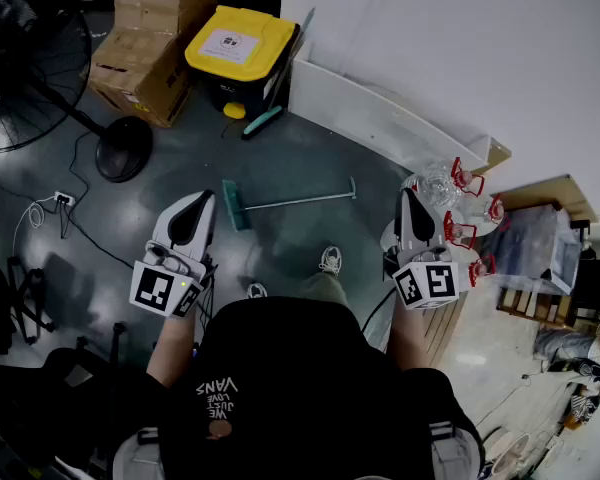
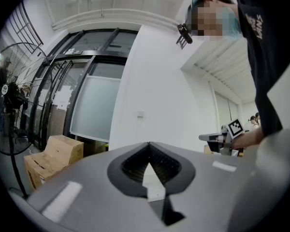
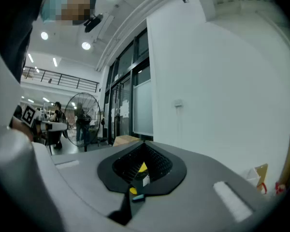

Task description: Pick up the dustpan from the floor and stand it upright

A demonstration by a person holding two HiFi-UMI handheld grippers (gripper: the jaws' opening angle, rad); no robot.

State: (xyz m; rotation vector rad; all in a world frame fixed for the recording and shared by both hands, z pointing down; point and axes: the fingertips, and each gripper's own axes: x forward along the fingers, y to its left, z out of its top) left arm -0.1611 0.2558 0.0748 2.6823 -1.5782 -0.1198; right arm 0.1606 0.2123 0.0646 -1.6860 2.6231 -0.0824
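The teal long-handled dustpan (image 1: 237, 206) lies flat on the grey floor (image 1: 310, 153), ahead of the person's shoes. The left claw (image 1: 195, 206) and right claw (image 1: 410, 203) are each closed tight, empty and held level, clear of the dustpan. A yellow-lidded bin (image 1: 238, 43) stands beyond.

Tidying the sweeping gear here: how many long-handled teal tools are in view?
2. The lying teal tool is flat on the floor; the leaning teal tool rests against the yellow-lidded bin. Clutter may hide more.
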